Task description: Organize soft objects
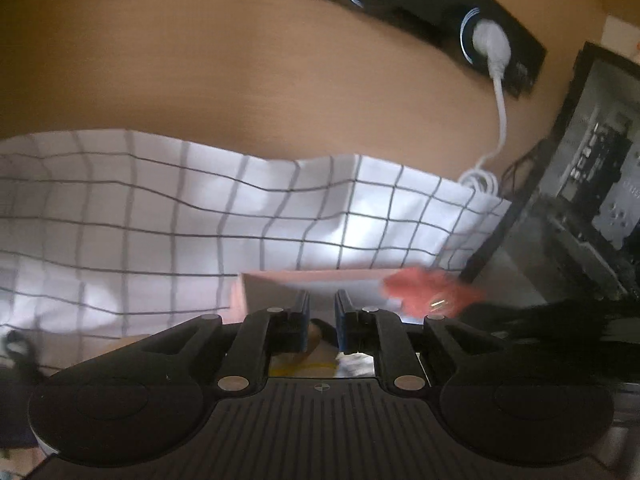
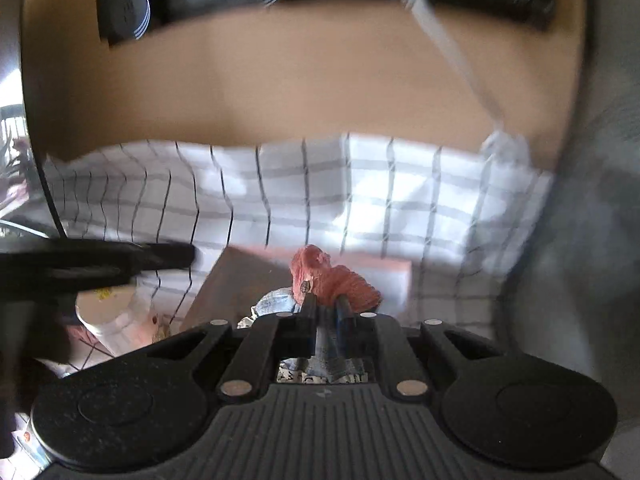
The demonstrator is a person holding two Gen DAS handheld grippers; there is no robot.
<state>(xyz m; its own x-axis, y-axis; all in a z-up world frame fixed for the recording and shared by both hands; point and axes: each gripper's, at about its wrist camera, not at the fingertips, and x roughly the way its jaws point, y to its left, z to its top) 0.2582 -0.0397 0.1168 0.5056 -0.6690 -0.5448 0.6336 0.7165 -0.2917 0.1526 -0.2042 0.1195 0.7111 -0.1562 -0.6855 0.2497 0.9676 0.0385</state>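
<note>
Between right tool (image 2: 327, 304) fingers, red plush (image 2: 332, 276)

A: Any lettering you can read here?

B: None. The long black plastic power strip (image 1: 420, 4) carries small marks near its round sockets, too blurred to make out.

A: And the white cylindrical cup (image 2: 108, 320)?

B: Yellow and red prints, illegible.

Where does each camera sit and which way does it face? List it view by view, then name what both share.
Left wrist: rides behind the left tongs, facing the checked cloth, power strip and computer case.
Right wrist: rides behind the right tongs, which pinch a pink soft toy.
Shared: cloth, pink box, strip, toy.
</note>
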